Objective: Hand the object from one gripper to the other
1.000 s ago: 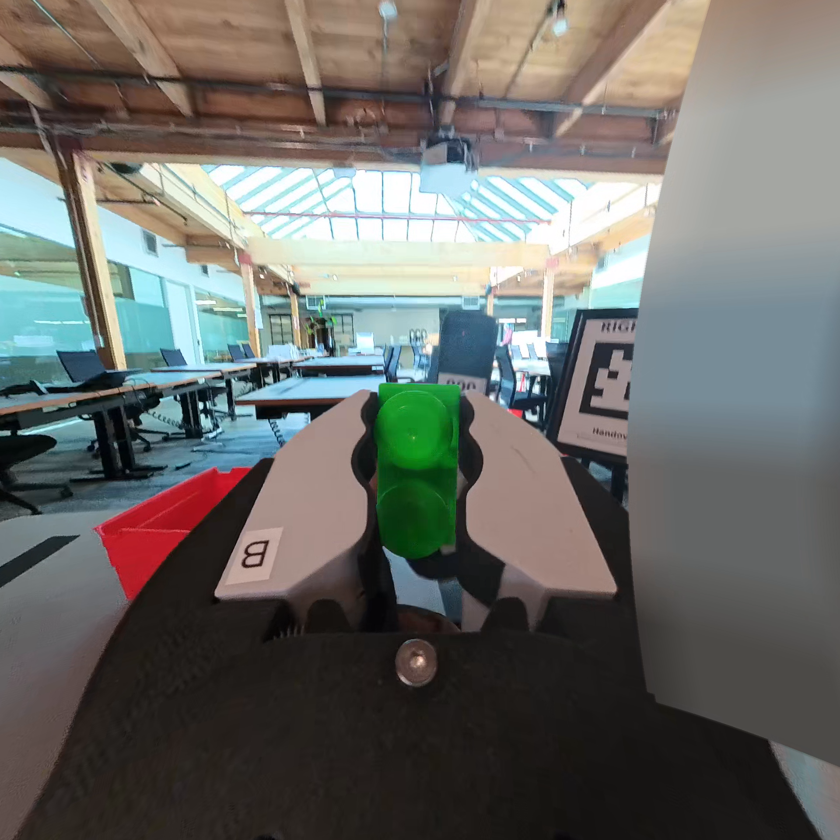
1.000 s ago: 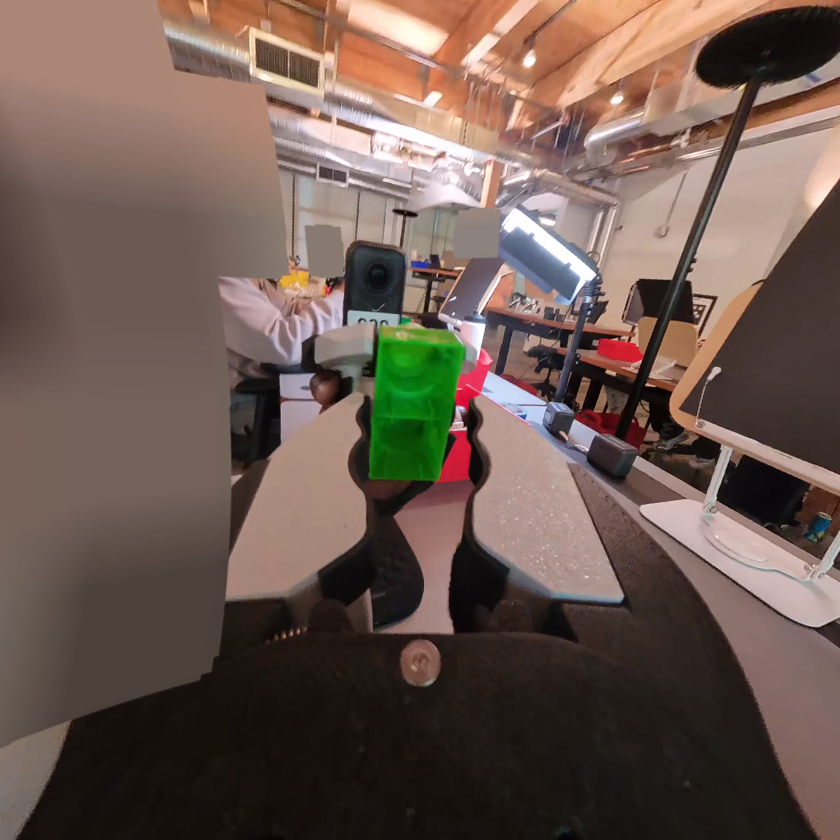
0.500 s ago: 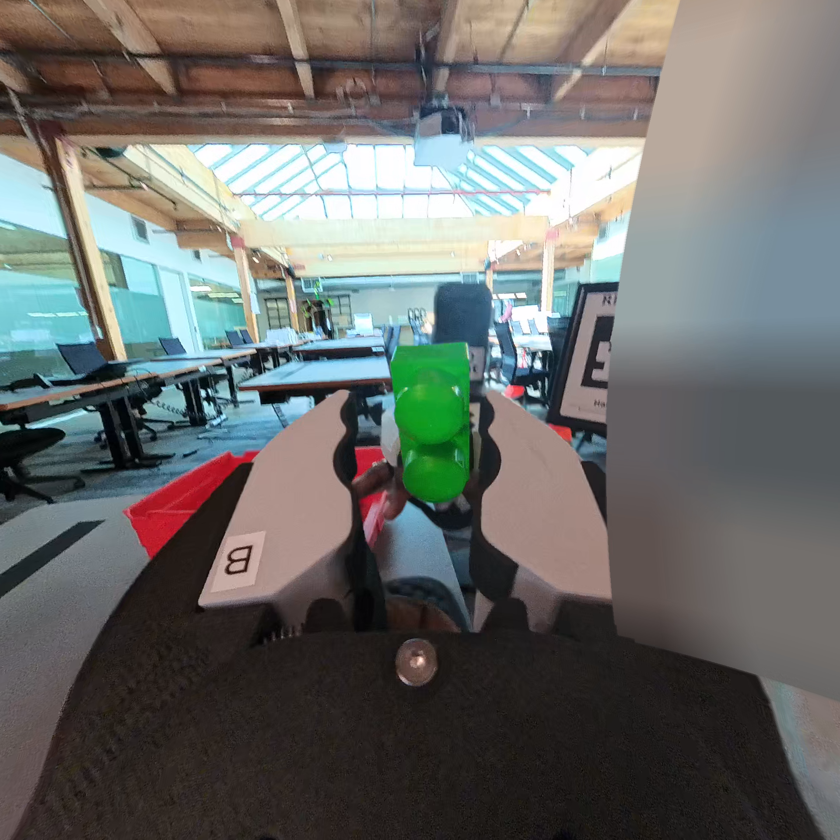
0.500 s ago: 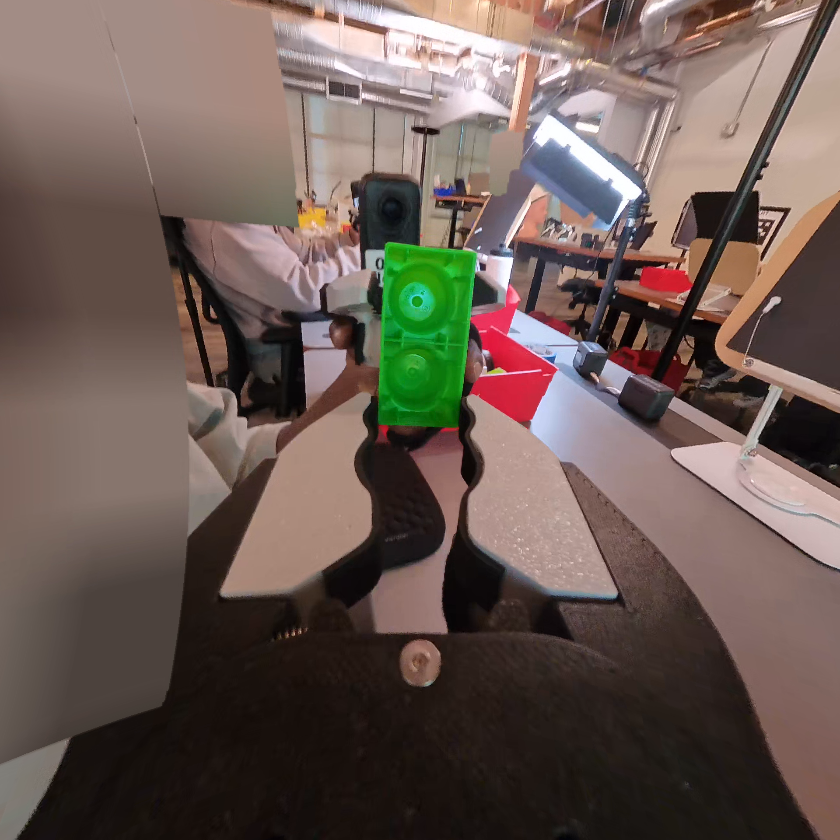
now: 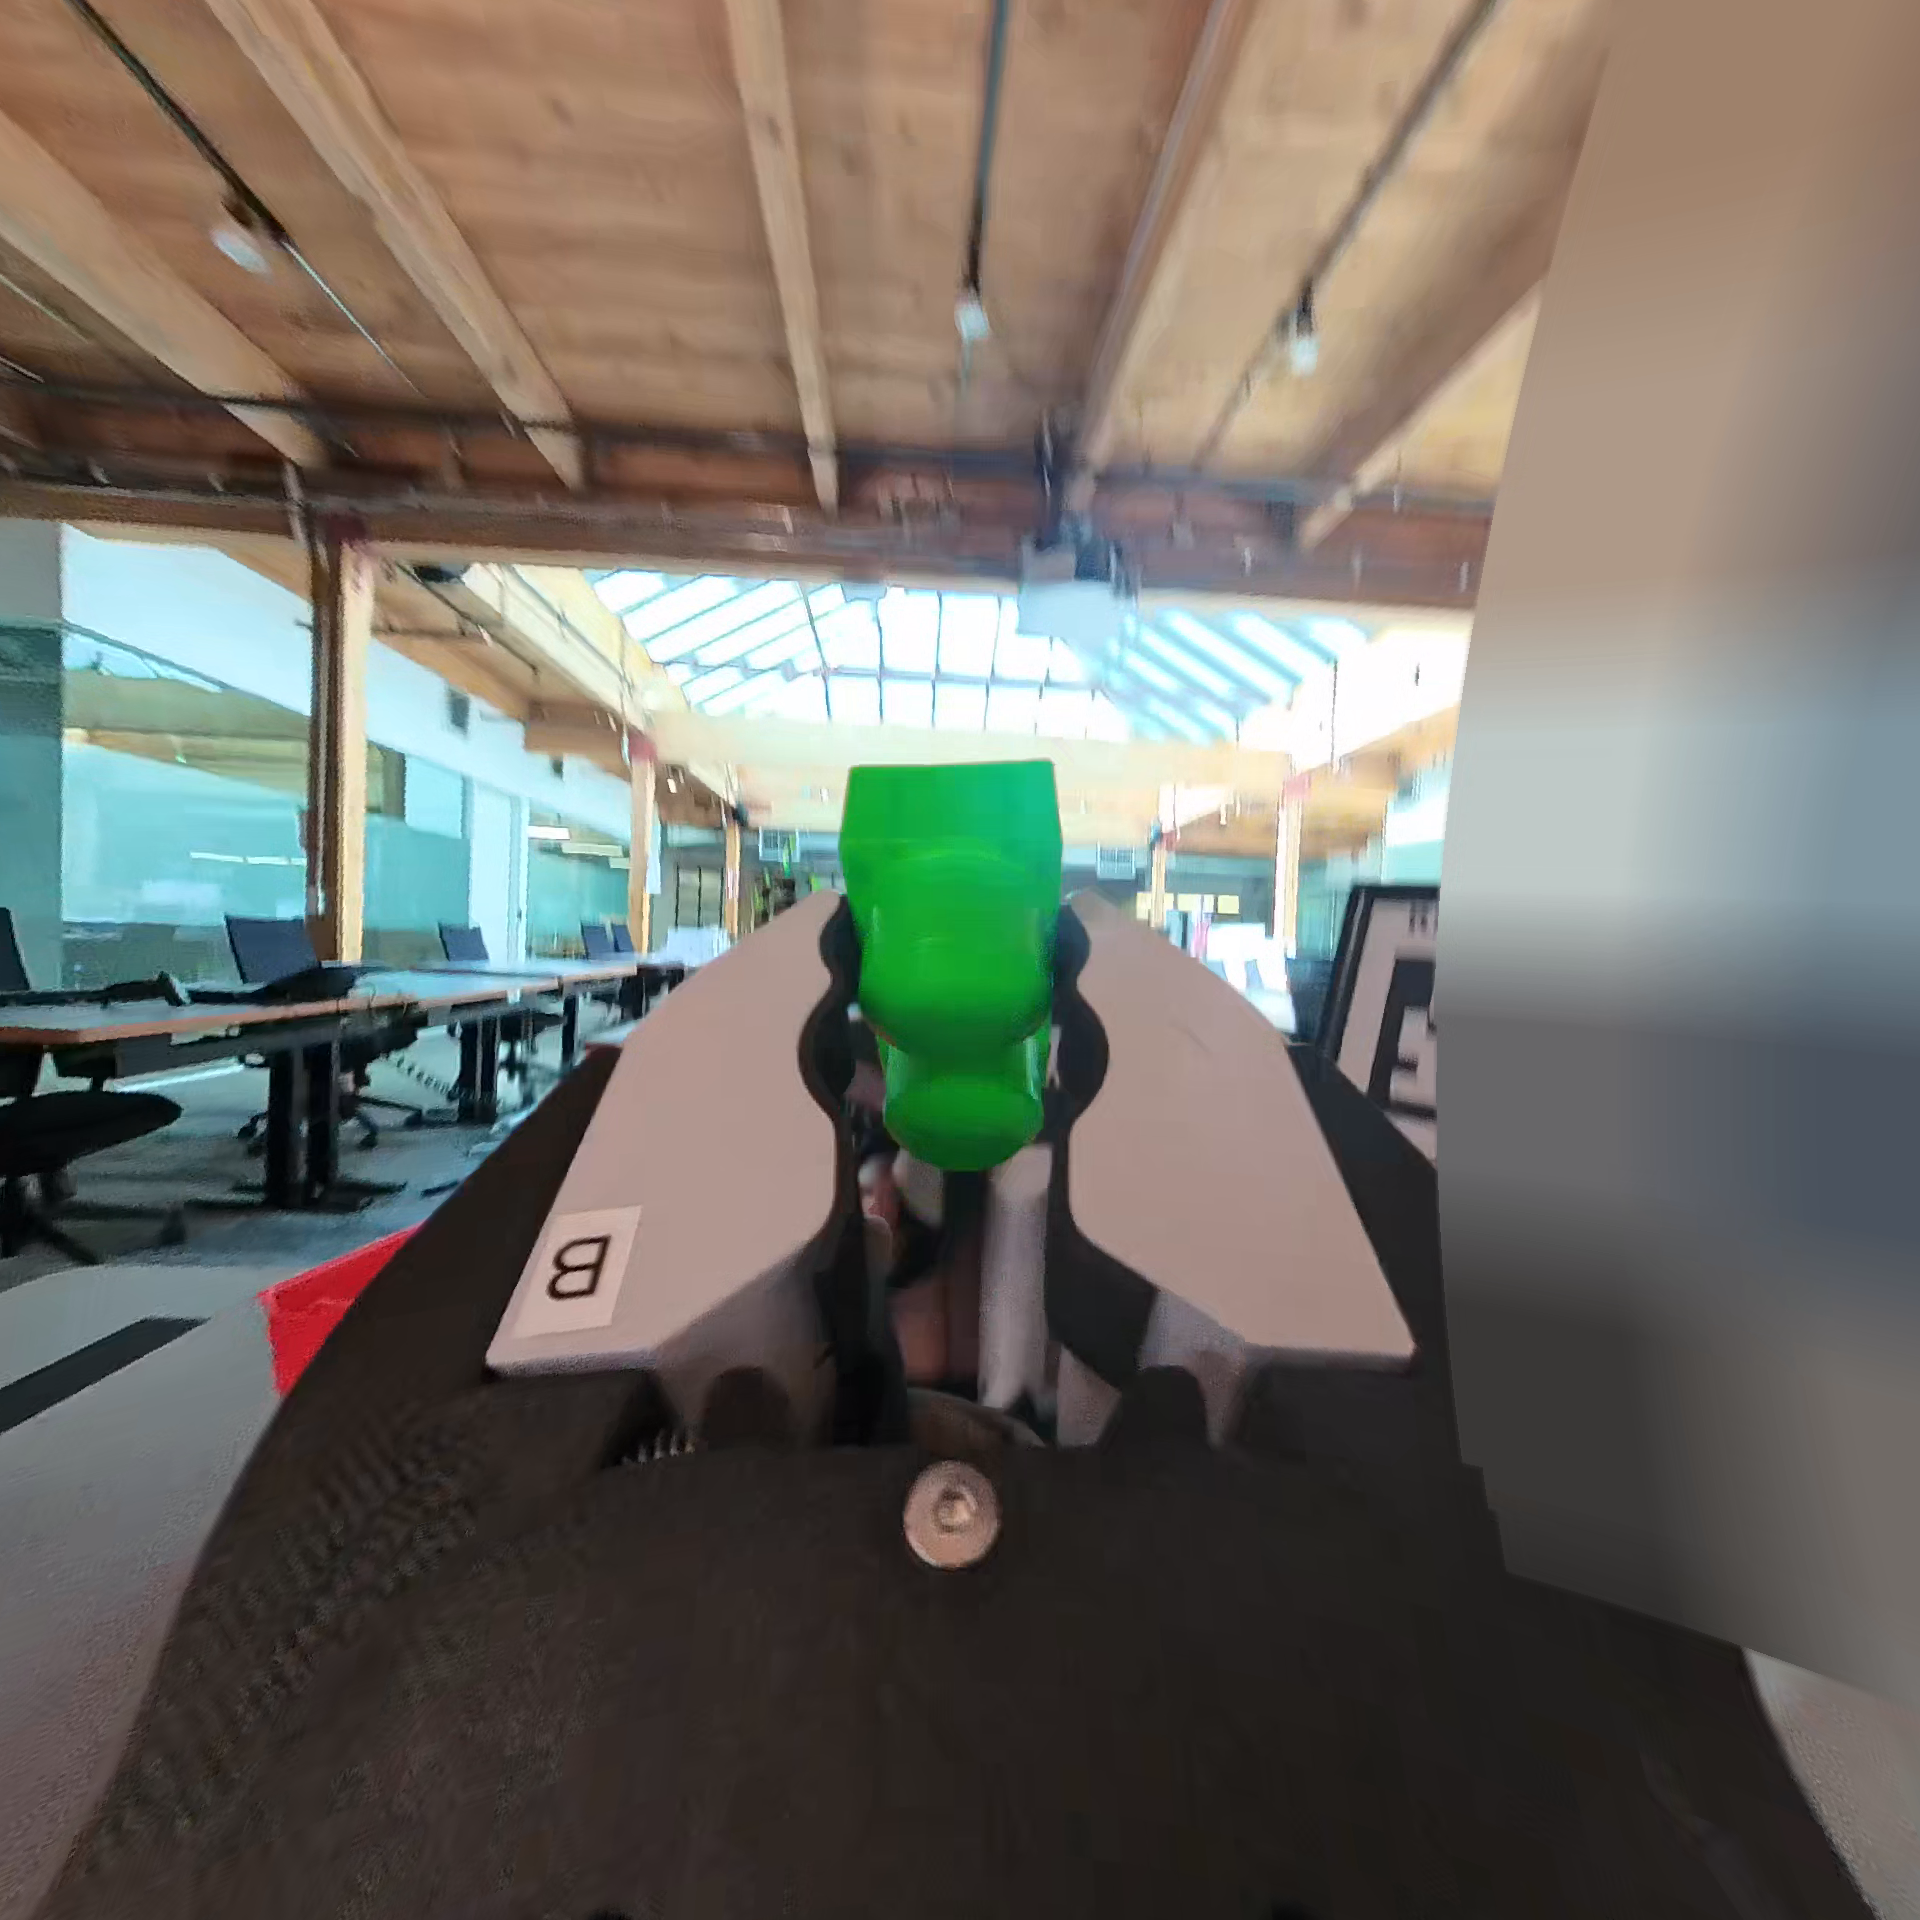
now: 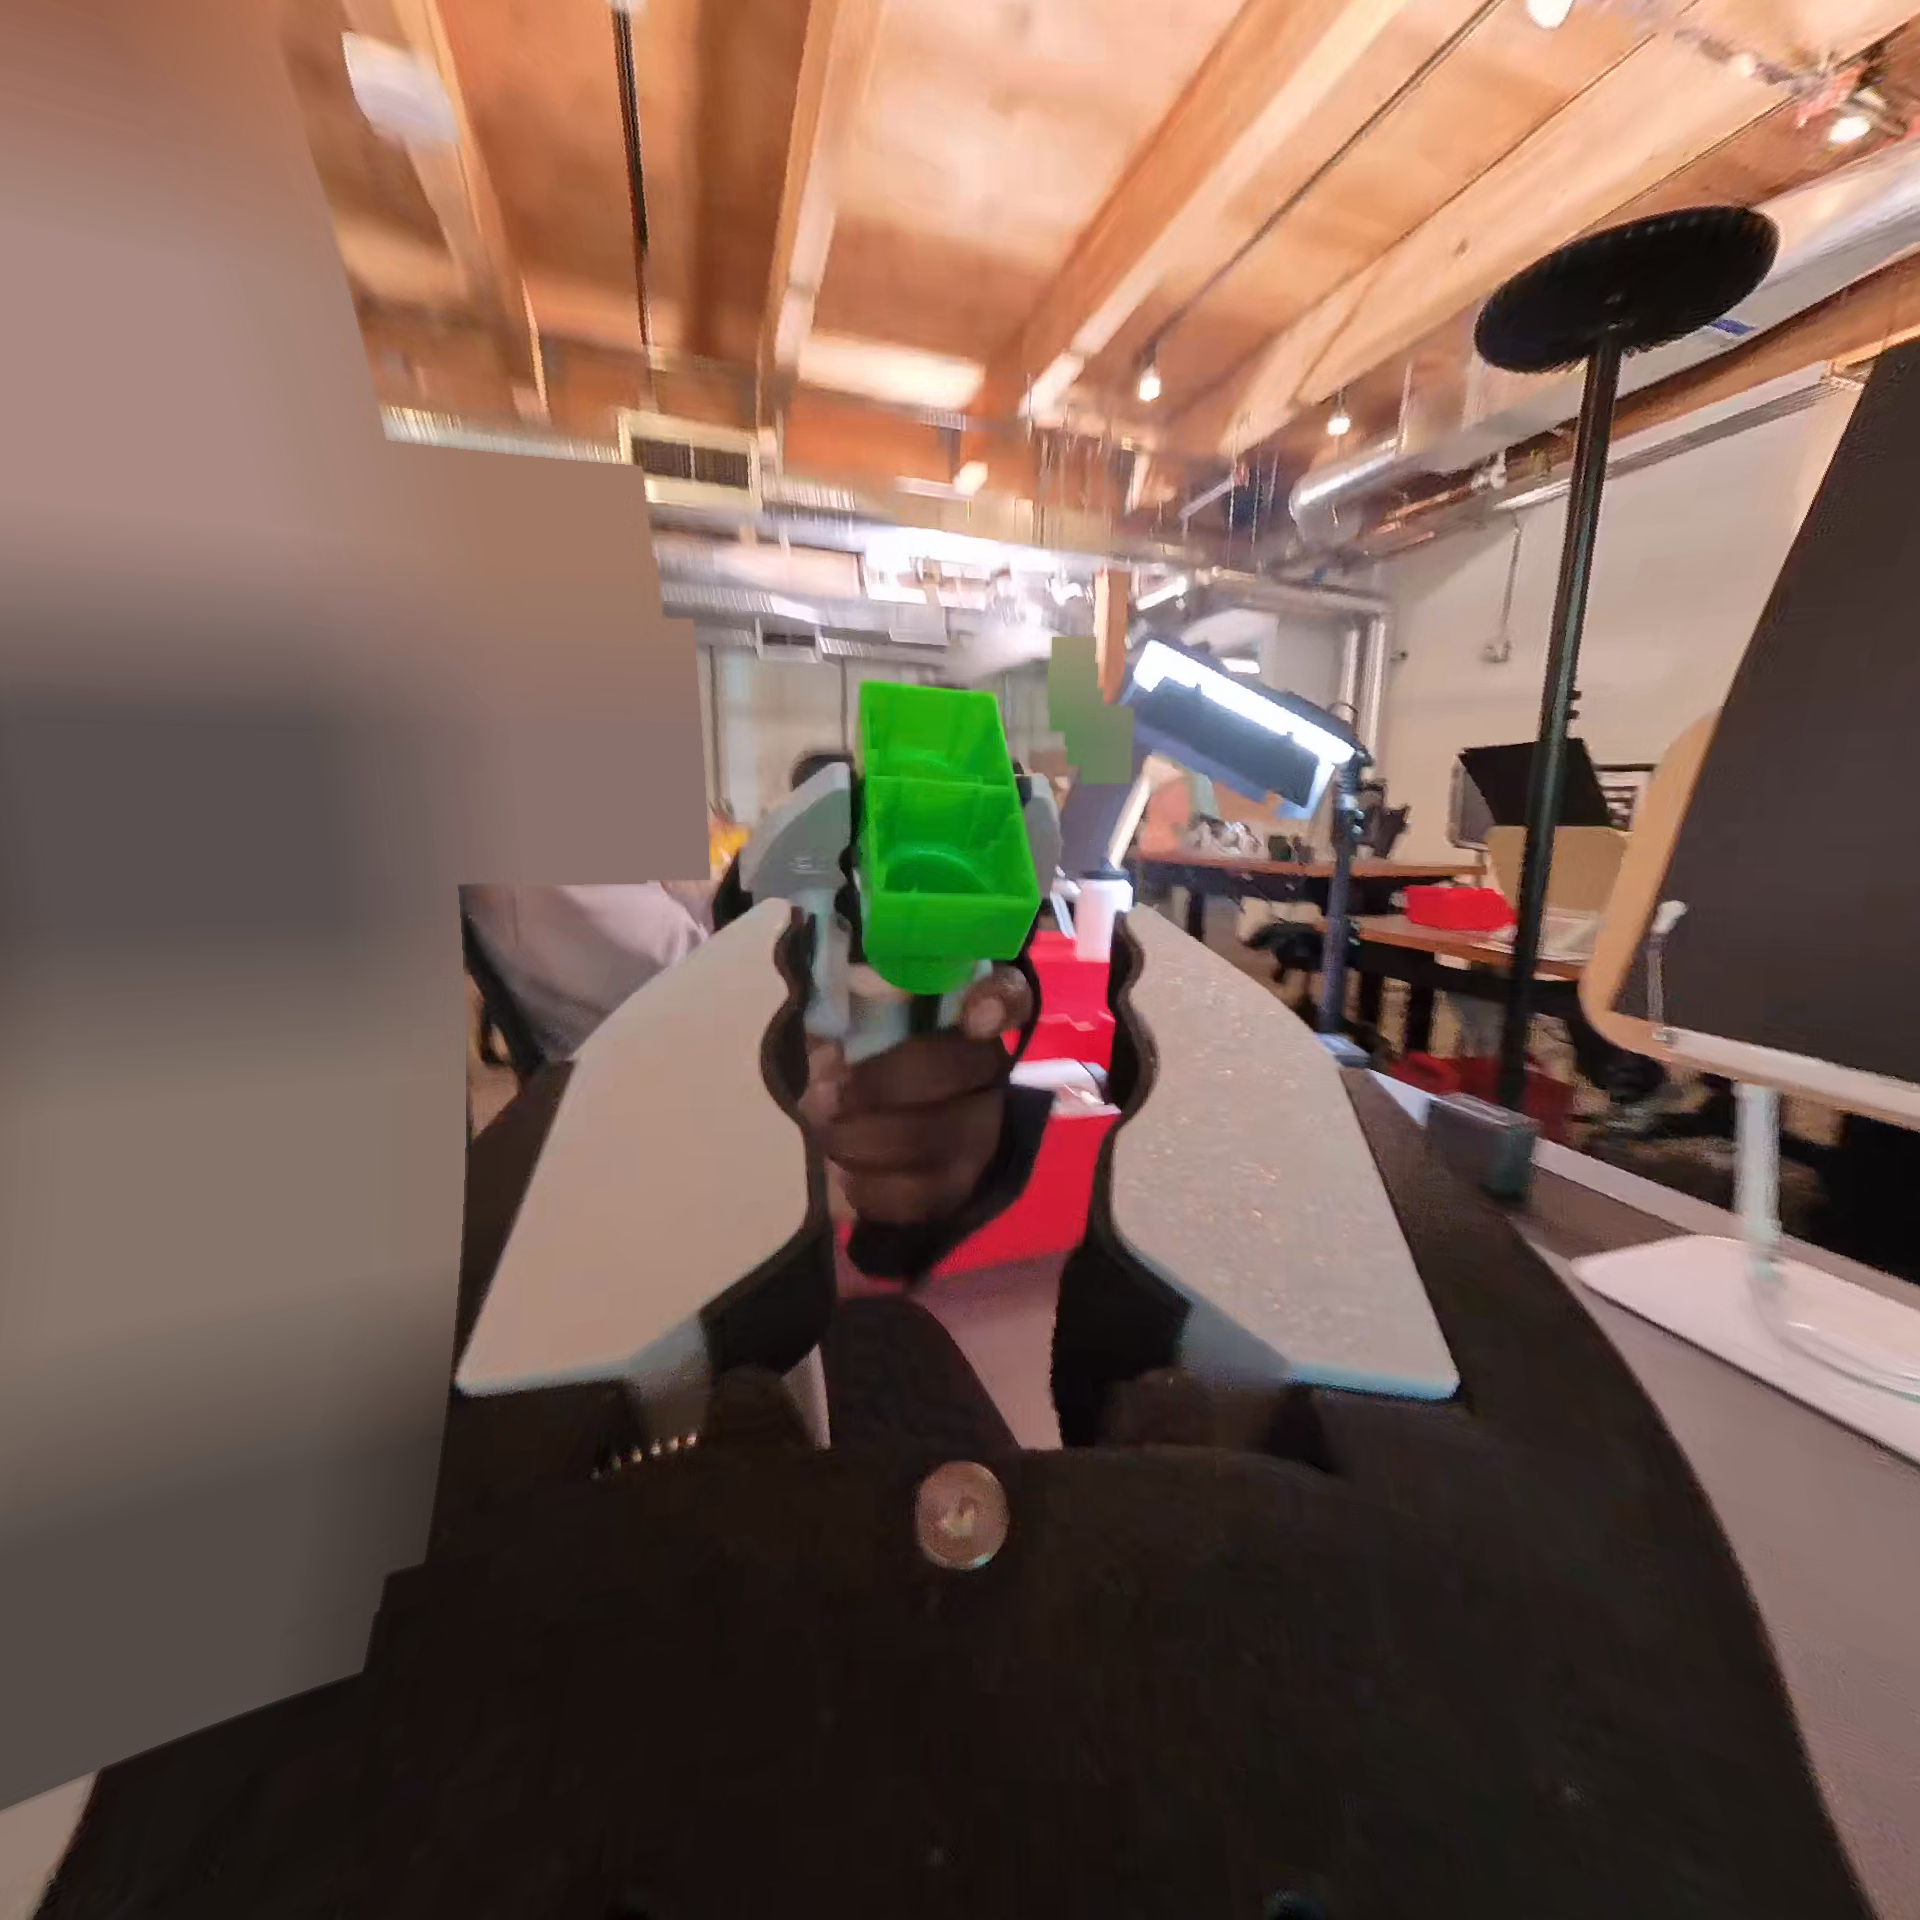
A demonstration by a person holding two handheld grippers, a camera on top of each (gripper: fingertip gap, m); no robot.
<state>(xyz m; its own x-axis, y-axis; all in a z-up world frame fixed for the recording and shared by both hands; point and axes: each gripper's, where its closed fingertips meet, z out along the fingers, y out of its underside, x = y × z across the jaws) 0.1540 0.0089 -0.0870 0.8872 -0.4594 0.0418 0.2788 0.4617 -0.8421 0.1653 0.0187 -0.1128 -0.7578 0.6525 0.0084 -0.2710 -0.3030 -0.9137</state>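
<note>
While the left claw (image 5: 951,956) grips the green brick (image 5: 948,966), the right claw (image 6: 951,956) gapes empty.

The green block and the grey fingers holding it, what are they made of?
The green block looks like hard, glossy plastic: it shines, has moulded round studs, and its hollow underside shows thin ribs in the right wrist view. The left gripper's fingers look like matte grey plastic, probably printed; their wavy black inner pads may be rubber.
</note>
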